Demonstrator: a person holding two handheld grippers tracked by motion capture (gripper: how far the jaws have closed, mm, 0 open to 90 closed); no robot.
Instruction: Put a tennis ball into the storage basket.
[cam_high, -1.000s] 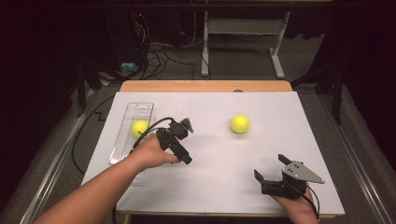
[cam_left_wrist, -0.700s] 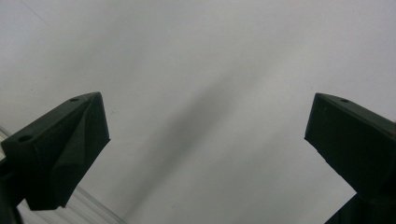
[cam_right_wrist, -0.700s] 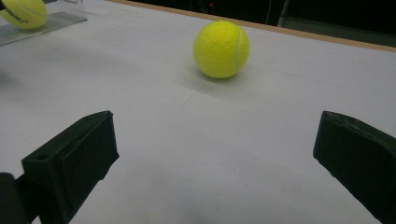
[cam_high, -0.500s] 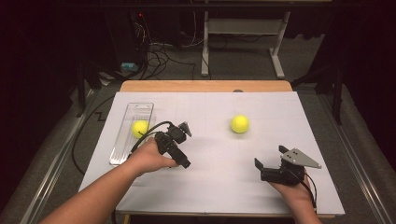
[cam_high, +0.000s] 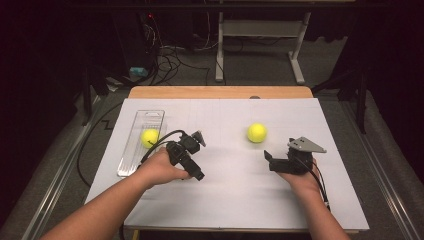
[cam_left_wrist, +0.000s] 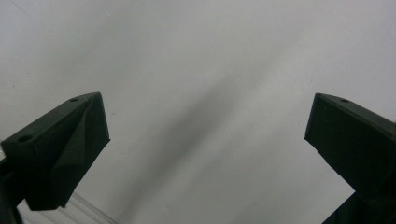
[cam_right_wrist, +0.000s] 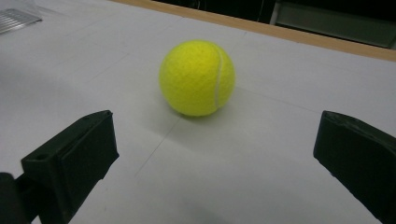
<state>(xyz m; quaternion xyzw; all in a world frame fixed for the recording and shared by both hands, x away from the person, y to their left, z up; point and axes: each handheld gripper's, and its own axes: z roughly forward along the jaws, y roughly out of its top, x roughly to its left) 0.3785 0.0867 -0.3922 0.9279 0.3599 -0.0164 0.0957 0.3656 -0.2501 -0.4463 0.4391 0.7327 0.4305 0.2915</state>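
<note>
Right gripper (cam_right_wrist: 212, 154) spread wide, lined up on loose tennis ball (cam_right_wrist: 197, 77) for pickup; left gripper (cam_left_wrist: 205, 154) also spread, empty over sheet

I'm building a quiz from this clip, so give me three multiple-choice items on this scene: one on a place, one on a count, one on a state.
1. Where does one yellow tennis ball lie?
A. in the clear plastic tray
B. on the floor
C. between shut jaws

2. How many yellow balls are on the table?
A. one
B. two
C. four

3. How do the right gripper jaws stand?
A. shut on the ball
B. open, short of the other yellow tennis ball
C. shut, empty

Key: 1 A, the high view shows it inside the tray; 2 B, one in the tray, one on the white sheet; 3 B, jaws wide apart, ball beyond them.
</note>
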